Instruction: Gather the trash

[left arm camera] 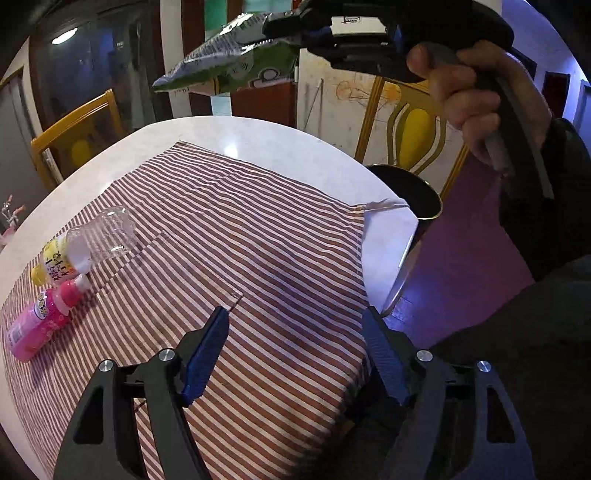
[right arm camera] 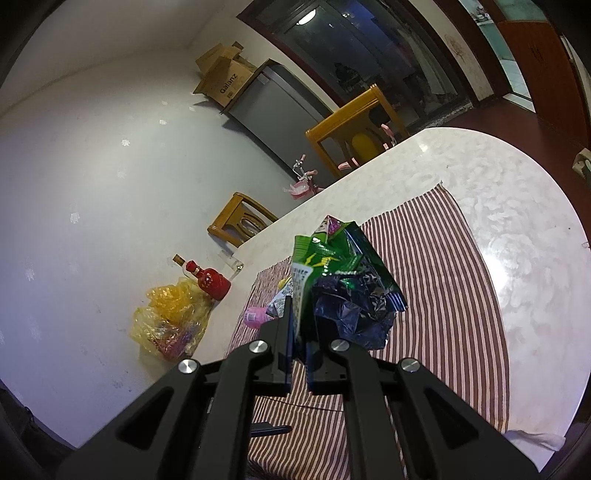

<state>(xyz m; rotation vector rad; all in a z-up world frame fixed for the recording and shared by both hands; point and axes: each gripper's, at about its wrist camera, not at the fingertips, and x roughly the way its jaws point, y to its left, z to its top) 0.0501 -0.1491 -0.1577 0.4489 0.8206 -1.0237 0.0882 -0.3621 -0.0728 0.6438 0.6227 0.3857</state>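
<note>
My right gripper [right arm camera: 301, 325] is shut on a crumpled green snack bag [right arm camera: 343, 280] and holds it in the air above the striped cloth [right arm camera: 436, 295]. The left wrist view shows the same bag [left arm camera: 229, 59] hanging from the right gripper [left arm camera: 280, 26] high over the table's far side. My left gripper [left arm camera: 295, 332] is open and empty, low over the cloth [left arm camera: 240, 240] near the front edge. A clear plastic bottle with a yellow label [left arm camera: 85, 247] and a pink bottle [left arm camera: 44, 317] lie on the cloth at the left.
A round white table [left arm camera: 258, 136] holds the cloth. A dark bin [left arm camera: 413, 192] stands beside the table at right. Yellow wooden chairs [left arm camera: 74, 136] stand around. On the floor lie a yellow plastic bag [right arm camera: 173, 317] and a red bottle [right arm camera: 212, 282].
</note>
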